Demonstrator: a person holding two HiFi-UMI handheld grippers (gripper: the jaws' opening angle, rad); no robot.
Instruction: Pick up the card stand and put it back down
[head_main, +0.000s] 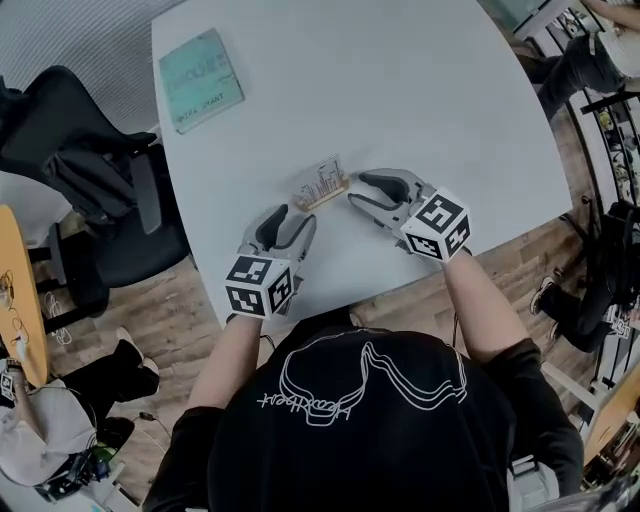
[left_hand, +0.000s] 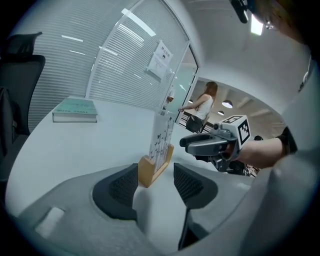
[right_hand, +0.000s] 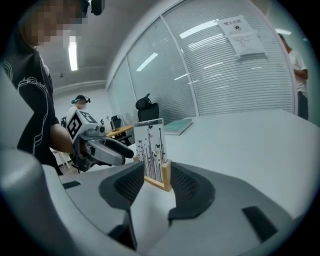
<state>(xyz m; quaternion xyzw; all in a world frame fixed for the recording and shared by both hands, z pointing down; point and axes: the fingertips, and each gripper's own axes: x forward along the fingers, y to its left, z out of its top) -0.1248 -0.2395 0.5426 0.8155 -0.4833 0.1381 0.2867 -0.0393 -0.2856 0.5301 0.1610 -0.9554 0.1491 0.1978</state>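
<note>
A white table (head_main: 400, 100) is filling the upper head view, with a black chair (head_main: 90, 170) standing at its left edge. A teal book (head_main: 200, 80) is lying flat near the table's far left corner, well apart from everything else.

The left gripper (head_main: 292, 218) and the right gripper (head_main: 362, 190) are resting at the near edge, their tips pointing toward each other from either side.

The card stand (head_main: 322, 183) is standing upright on the table between the two grippers, a clear panel with printed stems rising from a wooden base.

In the left gripper view, the jaws are gaping wide and clamping nothing. The stand's (left_hand: 157, 150) base is sitting just ahead of the tips, close to the left pad (left_hand: 117, 187).

In the right gripper view, the jaws are likewise spread and released. The stand (right_hand: 154, 155) is sitting between their tips, nearer the right pad (right_hand: 187, 186).
</note>
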